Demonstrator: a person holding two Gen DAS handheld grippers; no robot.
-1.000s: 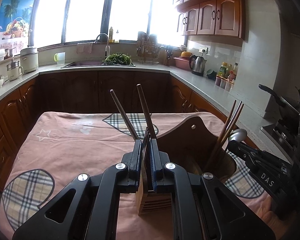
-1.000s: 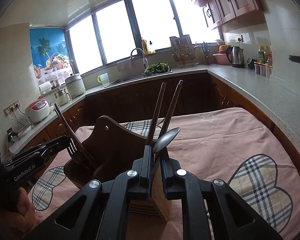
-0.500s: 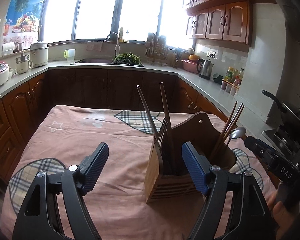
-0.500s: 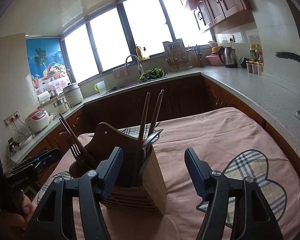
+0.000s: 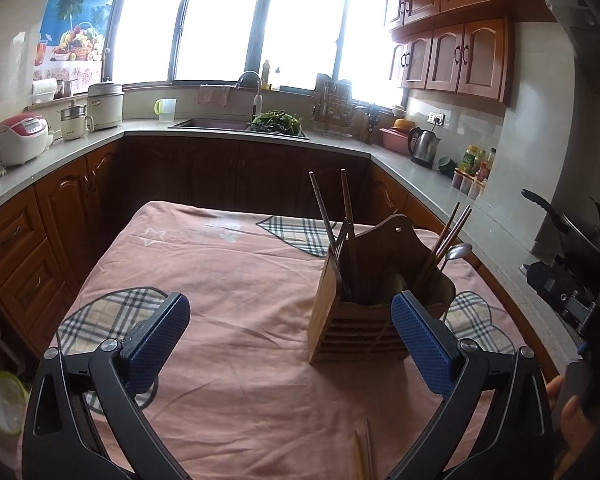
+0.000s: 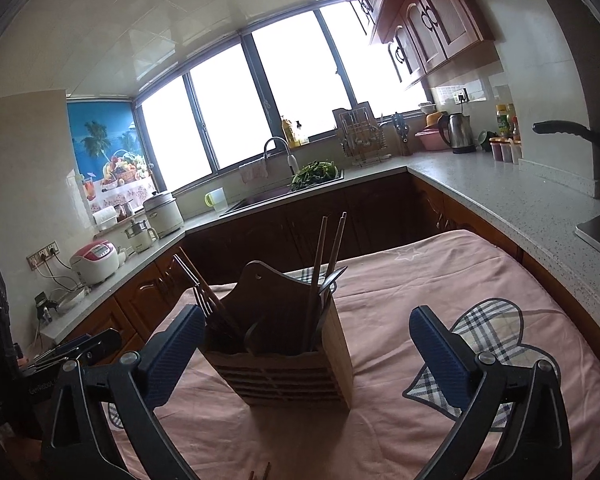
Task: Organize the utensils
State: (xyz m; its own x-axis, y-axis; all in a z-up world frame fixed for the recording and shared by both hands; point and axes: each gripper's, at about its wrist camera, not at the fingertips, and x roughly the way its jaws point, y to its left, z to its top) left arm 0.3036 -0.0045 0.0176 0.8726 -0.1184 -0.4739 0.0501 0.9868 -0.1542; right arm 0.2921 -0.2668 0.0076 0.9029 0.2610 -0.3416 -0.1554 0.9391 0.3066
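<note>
Left gripper [image 5: 288,340], jaws wide apart, nothing between them! Right gripper [image 6: 306,350] the same, spread wide and empty, its view framing the wooden holder [image 6: 284,364]. That holder stands upright on the pink cloth [image 5: 228,272], chopsticks [image 5: 332,208] and a fork [image 6: 204,300] in one end, more chopsticks and a spoon [image 5: 458,252] in the other: sorted by compartment, I'd say. Both grippers hover level, short of the holder. Loose chopsticks [image 5: 362,456] lie on the cloth near the left gripper, likely next.
</note>
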